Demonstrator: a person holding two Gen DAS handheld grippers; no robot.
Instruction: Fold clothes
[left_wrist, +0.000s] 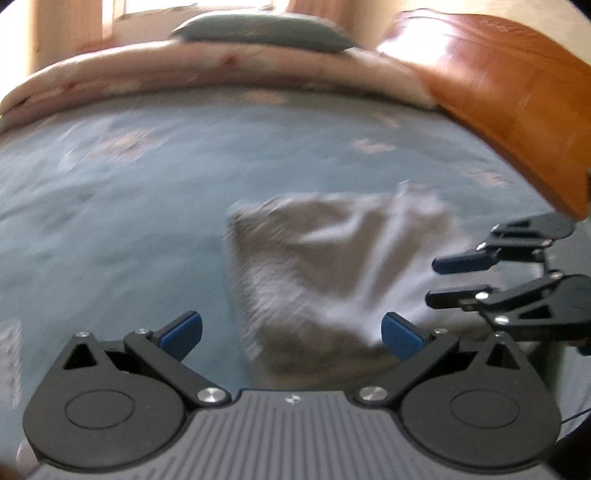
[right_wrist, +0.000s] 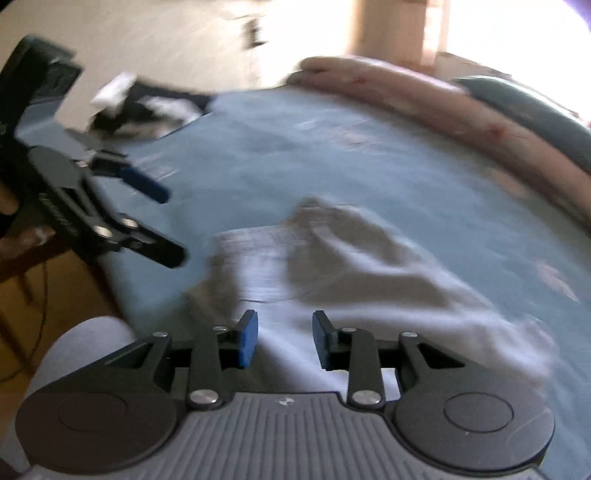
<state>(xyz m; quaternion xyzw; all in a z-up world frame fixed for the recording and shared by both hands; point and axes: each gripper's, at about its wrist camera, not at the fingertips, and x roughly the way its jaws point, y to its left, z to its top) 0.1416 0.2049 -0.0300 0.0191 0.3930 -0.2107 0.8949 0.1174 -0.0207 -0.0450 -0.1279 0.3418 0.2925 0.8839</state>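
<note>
Grey cloth, soft and rumpled, lay on the blue bedsheet (left_wrist: 110, 221) just ahead of both claws: the garment (left_wrist: 332, 266), part folded by the look of it, with ridged creases across its top and a paler, smoother flap on the side nearest the right hand. Its long axis seemed to run away from the person toward the far side of the bed, though the blur made its edges hard to trace.

Both tools pointed down at it. The left gripper (left_wrist: 291, 334) stood wide open, blue pads well apart, nothing between them, the cloth's near end just beyond its tips. The right gripper (right_wrist: 283, 338) was open too, but narrowly, over the pale flap; I saw no cloth pinched. It looked the nearer of the two to the fabric, so I judged the next pinch would fall to it.

Beyond lay a rolled pinkish quilt (left_wrist: 221, 70), a teal pillow (left_wrist: 258, 29) and a glossy wooden bed board (left_wrist: 498, 92).
</note>
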